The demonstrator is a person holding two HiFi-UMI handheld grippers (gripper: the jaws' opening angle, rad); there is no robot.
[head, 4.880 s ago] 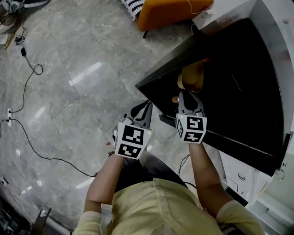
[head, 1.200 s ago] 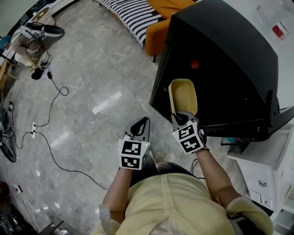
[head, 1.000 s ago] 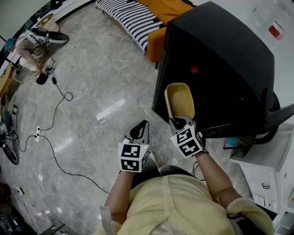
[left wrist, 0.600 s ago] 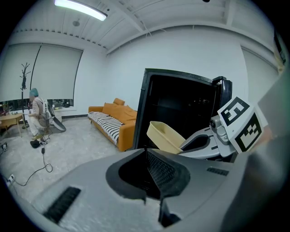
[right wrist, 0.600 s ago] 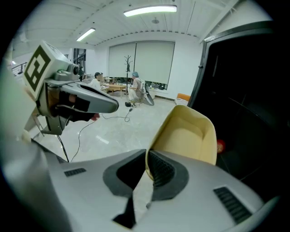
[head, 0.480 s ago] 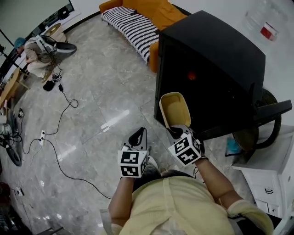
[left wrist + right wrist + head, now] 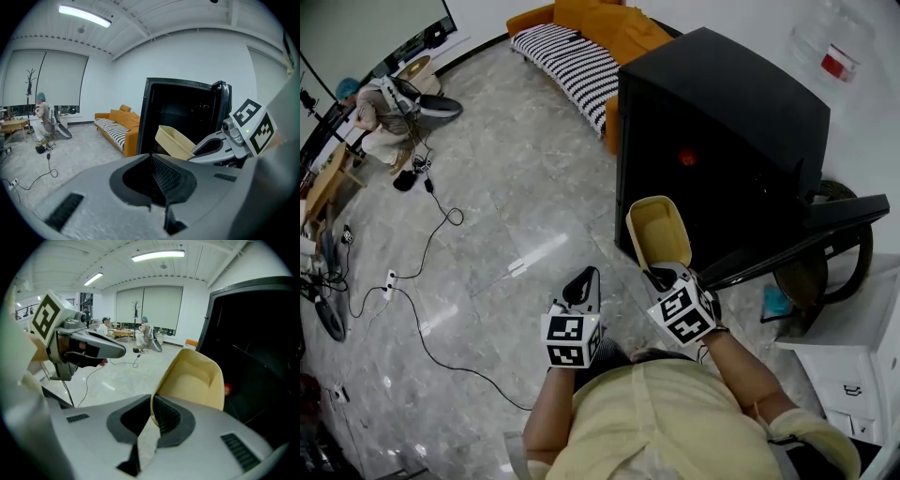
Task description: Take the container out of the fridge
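Note:
A pale yellow open container (image 7: 661,230) hangs in the air just in front of the black fridge (image 7: 722,103), outside its dark opening. My right gripper (image 7: 661,274) is shut on the container's near rim (image 7: 194,380), the thin wall pinched between the pads. The container tilts up and away from the jaws. My left gripper (image 7: 581,281) hovers to the left of it over the floor, shut with nothing between its pads (image 7: 151,183). In the left gripper view the container (image 7: 173,143) and the right gripper (image 7: 211,147) show before the open fridge.
The fridge door (image 7: 806,234) stands swung open to the right. A small red thing (image 7: 686,157) sits inside the fridge. An orange sofa with a striped cover (image 7: 581,47) is beyond the fridge. Cables (image 7: 422,281) run over the grey floor; a person (image 7: 389,103) sits far left. A white drawer cabinet (image 7: 853,375) stands at right.
The right gripper has drawn the container out of the fridge and holds it clear of the opening. Over the last second both grippers stay about steady while the view rises.

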